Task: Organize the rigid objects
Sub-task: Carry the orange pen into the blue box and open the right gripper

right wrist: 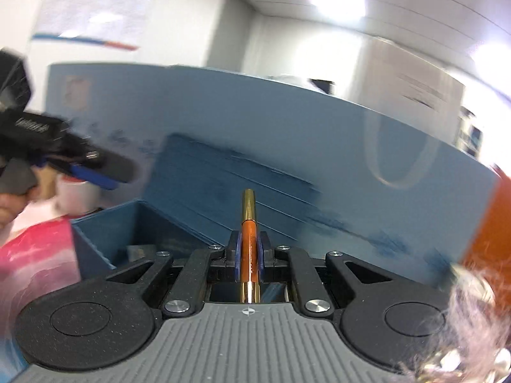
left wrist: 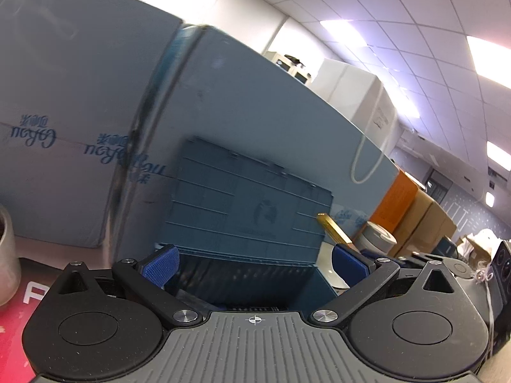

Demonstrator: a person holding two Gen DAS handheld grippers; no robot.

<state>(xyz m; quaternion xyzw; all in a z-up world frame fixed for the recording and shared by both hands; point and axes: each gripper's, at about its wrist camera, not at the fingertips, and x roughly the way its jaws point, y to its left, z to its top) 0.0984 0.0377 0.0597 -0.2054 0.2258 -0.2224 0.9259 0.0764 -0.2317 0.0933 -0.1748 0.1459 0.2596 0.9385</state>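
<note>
My right gripper (right wrist: 249,255) is shut on an orange pen with gold ends (right wrist: 248,239), which points forward toward the raised lid (right wrist: 230,185) of a blue storage box (right wrist: 105,236). The open box sits just below and to the left of the pen. My left gripper (left wrist: 255,263) stands open over the same blue box (left wrist: 242,274), its blue pads (left wrist: 163,261) wide apart with nothing between them. The pen's gold tip (left wrist: 332,226) shows to the right of the lid (left wrist: 249,201). In the right wrist view the left gripper (right wrist: 95,172) appears at the left, held by a hand (right wrist: 9,204).
Large pale blue cartons (left wrist: 80,102) stand close behind the box. A red mat (left wrist: 19,319) lies under it, with a grey cup (left wrist: 6,249) at the left edge. A tape roll (left wrist: 377,234), a white dish (left wrist: 329,265), and orange and brown boxes (left wrist: 415,210) are to the right.
</note>
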